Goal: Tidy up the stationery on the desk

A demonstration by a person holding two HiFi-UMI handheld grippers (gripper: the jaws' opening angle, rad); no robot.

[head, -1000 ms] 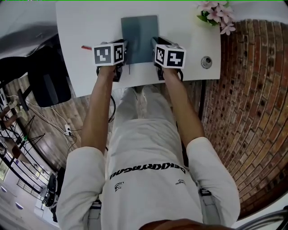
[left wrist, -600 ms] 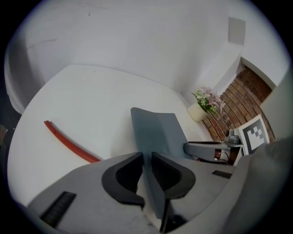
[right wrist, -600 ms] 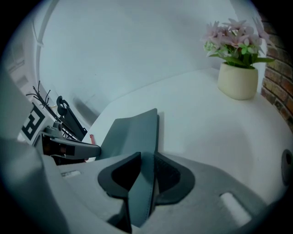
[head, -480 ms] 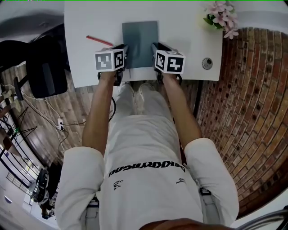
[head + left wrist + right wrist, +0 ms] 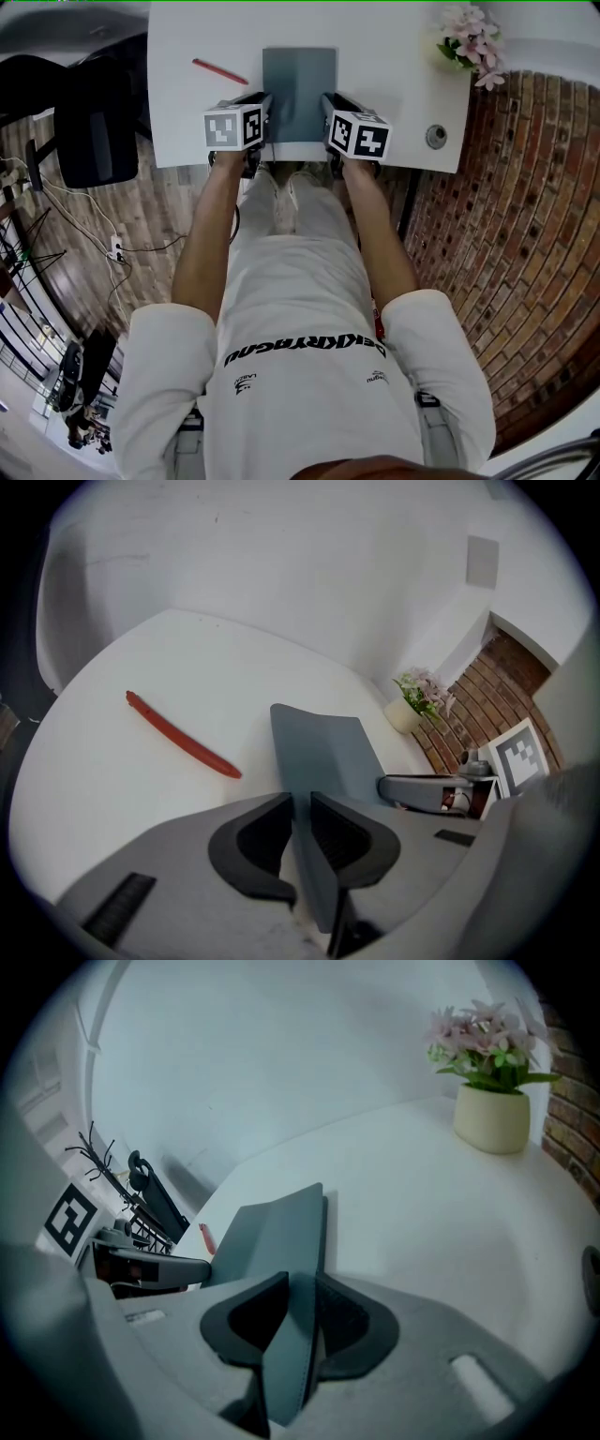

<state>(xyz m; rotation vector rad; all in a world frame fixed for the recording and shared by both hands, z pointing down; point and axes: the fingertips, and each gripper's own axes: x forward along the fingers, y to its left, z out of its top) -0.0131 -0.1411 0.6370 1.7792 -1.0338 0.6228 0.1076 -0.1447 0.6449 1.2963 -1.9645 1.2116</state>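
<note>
- Drawn back toward the person since a second ago, both grippers and the notebook they share now sit closer to the near edge of the white desk (image 5: pixel 394 84). The red pen (image 5: pixel 221 71), then mostly hidden beside the left marker cube (image 5: pixel 232 127), now lies fully in the open.
- Left gripper (image 5: pixel 262 105): its jaws are clamped on the near left edge of the grey-blue notebook (image 5: pixel 298 89). In the left gripper view (image 5: pixel 300 803) the cover (image 5: pixel 323 747) stands pinched between the two dark pads.
- Right gripper (image 5: pixel 330 105): its jaws are closed on the notebook's near right edge. In the right gripper view (image 5: pixel 302 1283) the cover (image 5: pixel 277 1227) runs up from between the pads.
- Each gripper view shows the other gripper at its side, gripping the same notebook.
- The notebook stretches away from the person over the middle of the desk and bows slightly between the two grips. Whether its far end rests on the surface cannot be told.
- The red pen lies slanted on the desk, left of the notebook and beyond the left gripper, touching neither (image 5: pixel 183 735).
- Potted pink flowers (image 5: pixel 473 42) stand at the far right corner, well apart from the notebook (image 5: pixel 492 1115).
- A round fitting (image 5: pixel 436 137) sits in the desk near its right edge.
- A black office chair (image 5: pixel 94 141) stands off the desk's left side.
</note>
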